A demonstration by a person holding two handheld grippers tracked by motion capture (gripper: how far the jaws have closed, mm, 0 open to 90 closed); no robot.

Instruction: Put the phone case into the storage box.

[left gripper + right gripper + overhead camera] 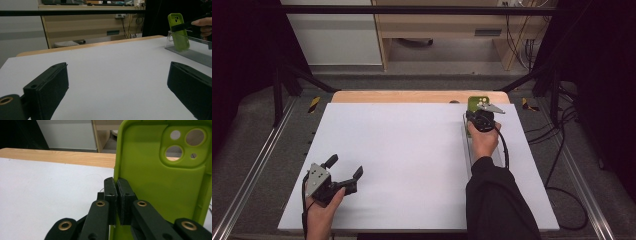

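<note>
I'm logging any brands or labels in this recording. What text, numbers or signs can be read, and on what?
None can be read.
Green phone case: plain, no brand or lettering.
Grey plate on the wooden cabinet: too small and blurred to read.
Yellow-black striped tape beside the table: a hazard marking, no words.

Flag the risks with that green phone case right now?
1. The right gripper pinches only the side edge of the phone case; it could twist or slip out.
2. The case sits in a clear stand near the table edge; a tug might drag the stand off.
</note>
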